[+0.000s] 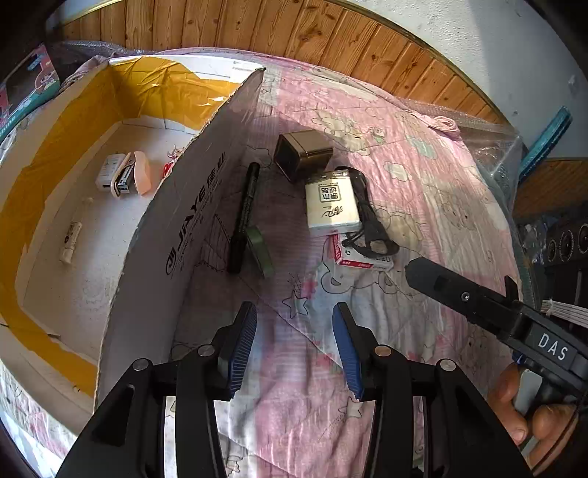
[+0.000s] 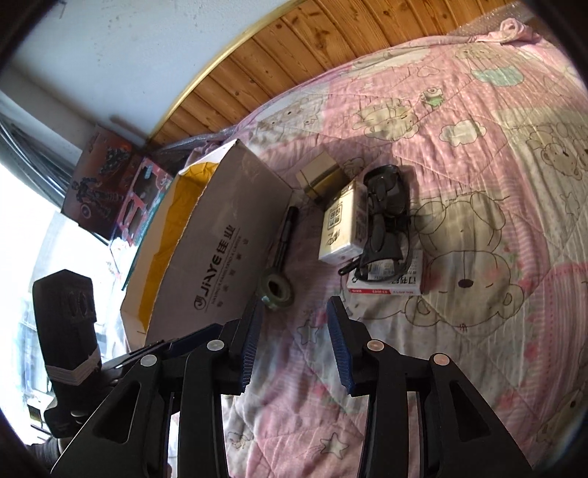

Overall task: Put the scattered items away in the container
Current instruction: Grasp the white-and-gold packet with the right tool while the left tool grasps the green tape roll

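A cardboard box [image 1: 191,206] [image 2: 217,242] with yellow tape stands open on a pink quilt; inside lie a white charger and stapler [image 1: 117,174], a peach item [image 1: 142,172] and a small white tube [image 1: 70,239]. Beside it lie a black marker [image 1: 244,217] [image 2: 284,231], a green tape roll [image 1: 261,252] [image 2: 275,288], a bronze cube [image 1: 301,152] [image 2: 321,176], a white pack [image 1: 330,206] [image 2: 340,228], a black cable [image 1: 371,228] [image 2: 386,213] and a red-white staple box [image 1: 362,257] [image 2: 389,283]. My left gripper [image 1: 294,316] and right gripper [image 2: 294,312] are open, empty, short of these items.
The pink cartoon quilt [image 2: 477,184] covers the bed up to a wooden wall panel [image 1: 330,33]. Toy boxes [image 2: 110,184] stand behind the carton. The right gripper's body and a hand [image 1: 525,415] show at the lower right of the left wrist view.
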`<state>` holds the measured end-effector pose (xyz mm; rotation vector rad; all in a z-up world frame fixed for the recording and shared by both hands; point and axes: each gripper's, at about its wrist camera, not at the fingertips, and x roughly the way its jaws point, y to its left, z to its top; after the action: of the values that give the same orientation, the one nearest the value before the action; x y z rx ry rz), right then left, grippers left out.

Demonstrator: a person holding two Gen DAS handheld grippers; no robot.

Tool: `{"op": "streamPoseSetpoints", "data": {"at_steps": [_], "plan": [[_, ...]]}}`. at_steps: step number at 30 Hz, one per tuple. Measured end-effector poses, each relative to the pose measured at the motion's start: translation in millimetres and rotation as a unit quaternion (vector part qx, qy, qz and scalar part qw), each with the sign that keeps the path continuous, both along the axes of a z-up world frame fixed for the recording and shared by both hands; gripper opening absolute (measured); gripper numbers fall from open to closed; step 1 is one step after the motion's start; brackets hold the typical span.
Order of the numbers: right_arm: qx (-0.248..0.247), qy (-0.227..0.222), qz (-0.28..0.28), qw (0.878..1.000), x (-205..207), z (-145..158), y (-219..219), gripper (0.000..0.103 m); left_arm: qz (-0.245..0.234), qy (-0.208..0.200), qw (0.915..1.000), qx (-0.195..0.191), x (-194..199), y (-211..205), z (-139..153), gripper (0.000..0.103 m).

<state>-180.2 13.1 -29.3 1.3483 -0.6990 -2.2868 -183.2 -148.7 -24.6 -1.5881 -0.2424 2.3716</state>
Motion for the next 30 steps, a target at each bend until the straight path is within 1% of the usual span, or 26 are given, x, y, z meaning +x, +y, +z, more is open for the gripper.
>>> {"op": "streamPoseSetpoints", "data": {"at_steps": [5, 8, 9, 11, 13, 15, 17, 18, 19, 20, 22, 23, 25, 26, 27, 29, 30], "plan": [[0.015, -0.019, -0.006, 1.0, -43, -22, 7, 0.041, 0.021, -0.013, 0.9992, -0.03, -27, 8, -29, 0.045], [0.018, -0.032, 0.005, 0.999, -67, -37, 6, 0.042, 0.037, -0.028, 0.9983, -0.036, -40, 7, -45, 0.045], [0.017, -0.029, 0.012, 0.999, -74, -41, 5, 0.04, 0.041, -0.033, 0.9978, -0.041, -44, 7, -50, 0.045], [0.019, -0.03, 0.026, 0.999, -87, -47, 1, 0.041, 0.042, -0.04, 0.9973, -0.045, -50, 6, -58, 0.045], [0.027, -0.045, 0.043, 0.998, -100, -55, -5, 0.041, 0.051, -0.032, 0.9973, -0.043, -53, 6, -60, 0.045], [0.047, -0.041, 0.054, 0.997, -108, -55, -12, 0.041, 0.05, -0.024, 0.9975, -0.044, -56, 8, -59, 0.045], [0.043, -0.042, 0.067, 0.996, -116, -58, -17, 0.043, 0.047, -0.016, 0.9976, -0.048, -59, 11, -59, 0.044], [0.048, -0.044, 0.078, 0.995, -119, -60, -21, 0.04, 0.045, -0.009, 0.9974, -0.055, -60, 12, -59, 0.039], [0.056, -0.042, 0.089, 0.994, -121, -62, -25, 0.032, 0.043, -0.003, 0.9971, -0.063, -60, 13, -59, 0.032], [0.06, -0.043, 0.099, 0.992, -121, -65, -29, 0.019, 0.039, 0.0, 0.997, -0.067, -61, 13, -59, 0.028], [0.05, -0.042, 0.114, 0.991, -118, -68, -34, 0.015, 0.033, 0.007, 0.9966, -0.075, -58, 13, -58, 0.02], [0.051, -0.039, 0.12, 0.991, -115, -68, -37, 0.014, 0.027, 0.01, 0.9964, -0.08, -55, 13, -58, 0.019], [0.055, -0.031, 0.133, 0.989, -110, -67, -44, 0.015, 0.021, 0.017, 0.9963, -0.082, -49, 12, -56, 0.018], [0.054, -0.029, 0.137, 0.989, -109, -67, -47, 0.017, 0.017, 0.017, 0.9965, -0.08, -47, 11, -57, 0.018], [0.057, -0.027, 0.14, 0.988, -109, -67, -49, 0.017, 0.009, 0.011, 0.9969, -0.077, -46, 12, -59, 0.018], [0.068, -0.022, 0.143, 0.987, -110, -66, -54, 0.033, 0.012, -0.01, 0.9972, -0.073, -45, 8, -67, 0.019], [0.074, -0.021, 0.139, 0.987, -111, -65, -56, 0.038, 0.017, -0.018, 0.9974, -0.068, -45, 6, -71, 0.02]]}}
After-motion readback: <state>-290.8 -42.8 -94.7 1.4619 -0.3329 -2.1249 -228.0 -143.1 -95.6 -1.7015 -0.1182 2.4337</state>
